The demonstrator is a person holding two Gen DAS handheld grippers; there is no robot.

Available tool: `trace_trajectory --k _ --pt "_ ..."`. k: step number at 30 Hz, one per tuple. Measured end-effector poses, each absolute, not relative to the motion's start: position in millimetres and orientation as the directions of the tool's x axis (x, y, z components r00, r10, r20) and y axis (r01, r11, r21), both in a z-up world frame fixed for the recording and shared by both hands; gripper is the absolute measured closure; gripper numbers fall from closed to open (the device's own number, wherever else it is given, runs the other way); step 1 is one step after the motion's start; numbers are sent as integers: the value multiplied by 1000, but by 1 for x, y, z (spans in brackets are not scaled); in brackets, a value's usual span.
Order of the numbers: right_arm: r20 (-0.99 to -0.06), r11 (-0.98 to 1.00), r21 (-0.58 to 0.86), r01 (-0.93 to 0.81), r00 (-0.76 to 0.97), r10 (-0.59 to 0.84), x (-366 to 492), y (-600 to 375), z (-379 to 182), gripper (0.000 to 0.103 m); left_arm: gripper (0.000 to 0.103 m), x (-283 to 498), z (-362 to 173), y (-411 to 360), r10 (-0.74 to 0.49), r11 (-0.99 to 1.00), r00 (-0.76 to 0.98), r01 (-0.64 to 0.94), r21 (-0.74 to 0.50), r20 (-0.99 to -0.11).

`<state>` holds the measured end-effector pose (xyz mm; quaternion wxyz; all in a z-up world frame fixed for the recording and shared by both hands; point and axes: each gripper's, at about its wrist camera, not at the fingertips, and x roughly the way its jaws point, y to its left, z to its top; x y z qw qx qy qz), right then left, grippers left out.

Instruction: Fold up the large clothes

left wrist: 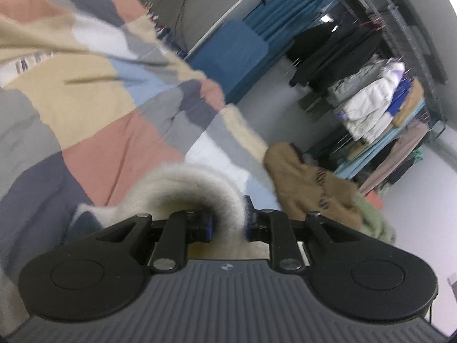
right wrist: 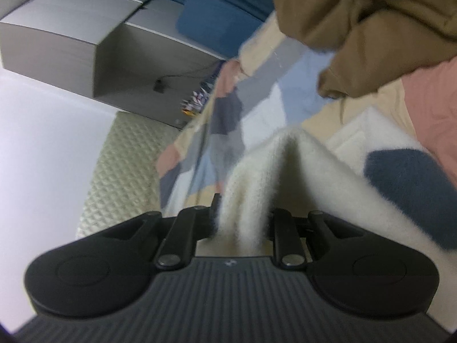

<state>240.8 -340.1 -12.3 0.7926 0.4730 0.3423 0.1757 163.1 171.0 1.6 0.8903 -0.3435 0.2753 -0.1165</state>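
Observation:
A fluffy cream sweater (left wrist: 188,183) with a dark blue patch (right wrist: 411,183) hangs over a bed with a patchwork cover (left wrist: 94,108). In the left wrist view my left gripper (left wrist: 228,223) is shut on a rolled cream fold of it, which arches up between the jaws. In the right wrist view my right gripper (right wrist: 242,223) is shut on another bunched edge of the cream sweater (right wrist: 274,171), and the cloth spreads away to the right. Both views are blurred.
A brown garment (left wrist: 308,183) lies crumpled on the bed, with a pale green one (left wrist: 377,223) beside it. A rack of hanging clothes (left wrist: 371,97) stands at the right. A blue cushion (right wrist: 217,25) and a grey cabinet (right wrist: 85,43) sit beyond the bed.

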Motion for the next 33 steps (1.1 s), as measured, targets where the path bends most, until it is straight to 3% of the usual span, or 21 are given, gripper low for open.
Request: trace_trajectory --k 6,17,20,22,24,27,30,33 --pt "-443 528 845 88 669 597 275 -337 -58 82 79 205 -65 168 -381 722 794 -64 -689 -473" --pt "-446 504 856 114 657 608 299 -333 -88 82 78 241 -96 178 -451 692 755 -41 -721 -476" --pt "-444 513 852 102 658 608 292 -332 -81 71 68 236 -91 176 -475 687 751 -10 -727 -459" --pt "-431 525 848 66 663 612 285 -328 -72 42 42 232 -87 176 -501 663 748 9 -749 -435" --pt "-405 539 842 13 675 617 275 -325 -59 28 31 223 -80 179 -499 656 754 7 -755 -426" --pt "-361 555 828 -76 685 633 261 -325 -33 28 22 204 -61 188 -461 668 798 24 -744 -388" --pt "-315 566 809 -161 693 648 247 -328 -10 28 22 187 -46 199 -444 678 814 31 -734 -375" --pt "-322 607 773 -182 712 624 235 -333 -1 28 22 171 -35 201 -417 736 807 30 -677 -418"
